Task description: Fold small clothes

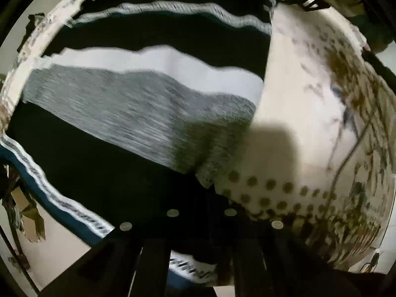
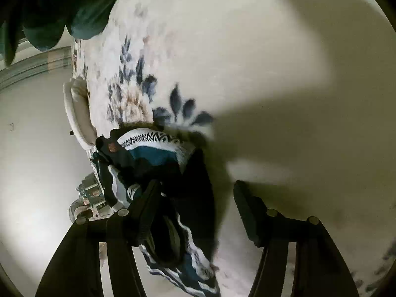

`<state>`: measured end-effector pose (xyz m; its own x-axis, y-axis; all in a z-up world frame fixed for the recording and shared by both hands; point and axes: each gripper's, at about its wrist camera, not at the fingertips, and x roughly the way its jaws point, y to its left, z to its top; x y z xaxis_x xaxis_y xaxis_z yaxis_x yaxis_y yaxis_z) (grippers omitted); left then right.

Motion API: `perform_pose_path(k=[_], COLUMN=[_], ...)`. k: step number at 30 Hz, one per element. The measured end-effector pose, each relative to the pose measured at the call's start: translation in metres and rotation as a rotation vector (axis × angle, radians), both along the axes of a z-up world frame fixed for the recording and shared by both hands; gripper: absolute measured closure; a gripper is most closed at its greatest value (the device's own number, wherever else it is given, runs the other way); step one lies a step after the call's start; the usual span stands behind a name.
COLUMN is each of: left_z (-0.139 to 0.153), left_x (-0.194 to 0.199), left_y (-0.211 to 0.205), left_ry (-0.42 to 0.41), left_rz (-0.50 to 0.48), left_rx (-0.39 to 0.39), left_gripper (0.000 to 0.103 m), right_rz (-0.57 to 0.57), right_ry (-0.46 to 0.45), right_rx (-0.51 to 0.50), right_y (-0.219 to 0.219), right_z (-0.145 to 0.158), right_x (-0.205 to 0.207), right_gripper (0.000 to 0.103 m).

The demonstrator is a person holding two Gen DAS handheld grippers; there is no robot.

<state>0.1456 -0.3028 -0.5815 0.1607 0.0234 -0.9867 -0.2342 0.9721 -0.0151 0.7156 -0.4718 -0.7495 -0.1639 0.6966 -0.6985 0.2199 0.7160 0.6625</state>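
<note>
A striped knit garment [image 1: 138,113] in black, white, grey and teal lies spread on a cream floral cover [image 1: 309,99] and fills most of the left wrist view. My left gripper [image 1: 201,212] is low over its black band; its jaws are dark against the black cloth and I cannot tell how they stand. In the right wrist view my right gripper [image 2: 195,193] is open, jaws wide apart. A bunched edge of the same garment [image 2: 158,153] lies against the left finger [image 2: 146,205] and trails down past it. The right finger [image 2: 250,212] is over bare cover.
The cream cover with blue flowers [image 2: 148,91] spreads across the right wrist view. A dark teal cloth [image 2: 61,12] hangs at its top left. The cover's edge [image 2: 79,113] drops to a pale floor at left. A polka-dot patch [image 1: 272,193] lies by the garment.
</note>
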Motion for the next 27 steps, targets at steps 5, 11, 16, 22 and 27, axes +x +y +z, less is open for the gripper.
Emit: perform_pose_path(k=[5, 11, 16, 22, 27], left_z=[0.052, 0.122, 0.154, 0.141, 0.091], left_x=[-0.001, -0.008, -0.018, -0.029, -0.043], left_y=[0.022, 0.092, 0.175, 0.291, 0.370], left_ry=[-0.064, -0.169, -0.241, -0.254, -0.207], left_rz=[0.015, 0.140, 0.232, 0.321, 0.413], left_rx=[-0.032, -0.104, -0.138, -0.200, -0.298], left_gripper=[0.099, 0.099, 0.099, 0.099, 0.101], right_rz=[0.054, 0.106, 0.148, 0.270, 0.392], right_ry=[-0.090, -0.175, -0.244, -0.331, -0.368], right_rx=[-0.053, -0.116, -0.172, -0.303, -0.447], right_y=[0.020, 0.062, 0.150, 0.325, 0.465], right_z=[0.043, 0.130, 0.192, 0.216, 0.184], right_x=[-0.003, -0.003, -0.006, -0.009, -0.013], right_gripper=[0.094, 0.094, 0.094, 0.094, 0.094])
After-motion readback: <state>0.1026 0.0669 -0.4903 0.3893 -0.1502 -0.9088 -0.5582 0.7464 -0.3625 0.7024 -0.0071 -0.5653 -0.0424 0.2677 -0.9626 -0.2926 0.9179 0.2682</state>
